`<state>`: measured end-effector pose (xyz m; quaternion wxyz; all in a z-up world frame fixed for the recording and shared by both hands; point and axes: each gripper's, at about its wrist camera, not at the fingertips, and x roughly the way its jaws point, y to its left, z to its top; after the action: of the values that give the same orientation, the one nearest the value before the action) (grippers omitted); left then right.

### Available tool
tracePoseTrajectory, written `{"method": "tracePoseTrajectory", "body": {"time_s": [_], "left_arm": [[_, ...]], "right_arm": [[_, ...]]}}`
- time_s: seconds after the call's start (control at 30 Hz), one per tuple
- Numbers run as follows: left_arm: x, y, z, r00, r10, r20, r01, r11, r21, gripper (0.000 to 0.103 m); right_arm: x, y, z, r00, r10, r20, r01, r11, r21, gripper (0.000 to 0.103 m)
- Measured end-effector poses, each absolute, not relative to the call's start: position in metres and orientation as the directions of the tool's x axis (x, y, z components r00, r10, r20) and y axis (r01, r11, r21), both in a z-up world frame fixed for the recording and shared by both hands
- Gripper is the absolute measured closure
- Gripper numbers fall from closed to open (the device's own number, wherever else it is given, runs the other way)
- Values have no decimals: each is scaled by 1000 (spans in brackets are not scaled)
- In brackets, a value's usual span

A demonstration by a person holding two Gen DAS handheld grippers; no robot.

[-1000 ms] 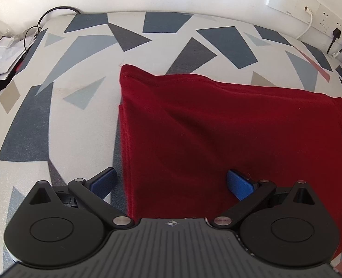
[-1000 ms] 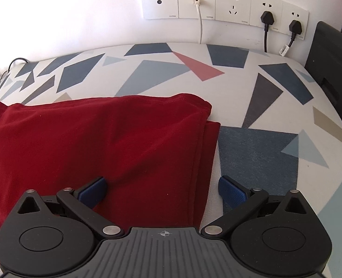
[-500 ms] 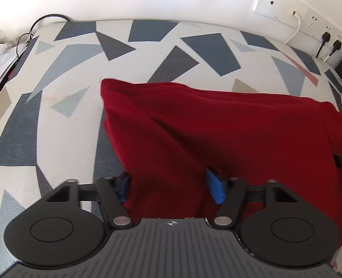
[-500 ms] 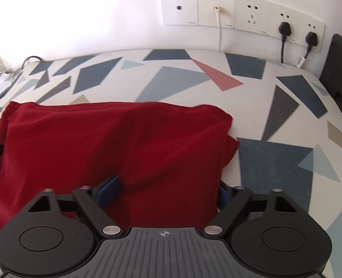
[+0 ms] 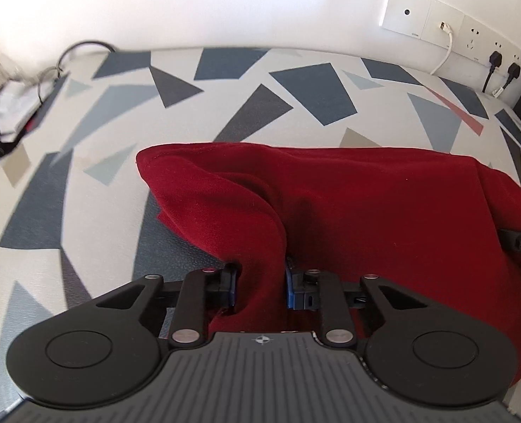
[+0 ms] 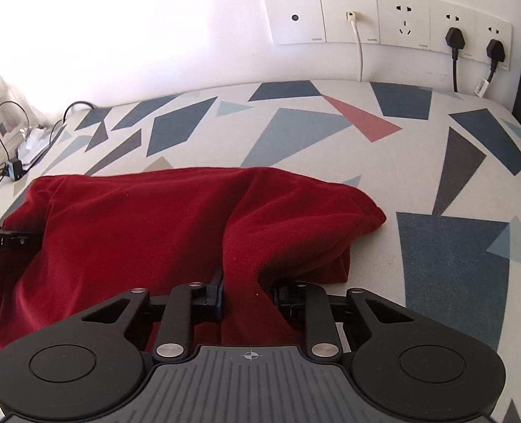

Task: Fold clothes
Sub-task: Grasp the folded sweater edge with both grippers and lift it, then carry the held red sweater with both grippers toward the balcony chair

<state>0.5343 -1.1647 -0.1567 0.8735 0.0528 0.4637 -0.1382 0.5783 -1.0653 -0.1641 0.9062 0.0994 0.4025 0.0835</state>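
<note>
Now that its jaws have just been closing, the left hand-held gripper (image 5: 260, 287) is clamped on a gathered ridge of the dark red fleece garment (image 5: 348, 218), as the left wrist view shows. The cloth fills the gap between the blue pads, and the near left corner rises from the patterned tabletop (image 5: 66, 183) of grey, blue and white triangles. A second earlier the same jaws stood wide apart, straddling the flat near edge of the garment; half a second earlier they were partly closed with cloth between them. The far edge of the garment now sits lower in this view, and the fabric bulges upward where it was flat.

On the right wrist view, the right hand-held gripper (image 6: 246, 294) is likewise clamped on a pinched fold of the dark red fleece garment (image 6: 137, 232), its jaws having just been closing. The right end of the garment humps up off the patterned tabletop (image 6: 454, 253). A second earlier these jaws were wide open over the flat right edge.

Judgement: both near corners are secured, so the grasp stage looks complete; the garment lies mid-tabletop, ready to be lifted and carried over for a fold.
</note>
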Motion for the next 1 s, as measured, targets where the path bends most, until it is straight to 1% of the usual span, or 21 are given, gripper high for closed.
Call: {"method": "tracePoseTrajectory", "body": {"time_s": [0.17, 0.37, 0.5, 0.73, 0.83, 1.0], "left_arm": [[517, -1148, -130, 576, -217, -788, 228, 969, -100, 81], [487, -1123, -102, 636, -214, -742, 164, 976, -141, 83], [458, -1090, -87, 682, -193, -705, 103, 980, -169, 84], [387, -1001, -63, 775, -132, -618, -30, 969, -244, 84], [349, -948, -50, 810, -101, -578, -70, 961, -266, 84], [268, -855, -35, 851, 26, -525, -187, 949, -256, 84]], "right_arm": [[571, -1069, -147, 697, 266, -666, -93, 954, 284, 84], [565, -1055, -113, 728, 342, -594, -178, 931, 318, 84], [555, -1031, -88, 732, 392, -557, -257, 916, 307, 84], [525, -969, -33, 747, 473, -467, -414, 881, 231, 84], [499, -933, -10, 751, 500, -431, -467, 864, 188, 84], [444, -860, 15, 696, 582, -420, -582, 800, 146, 84]]}}
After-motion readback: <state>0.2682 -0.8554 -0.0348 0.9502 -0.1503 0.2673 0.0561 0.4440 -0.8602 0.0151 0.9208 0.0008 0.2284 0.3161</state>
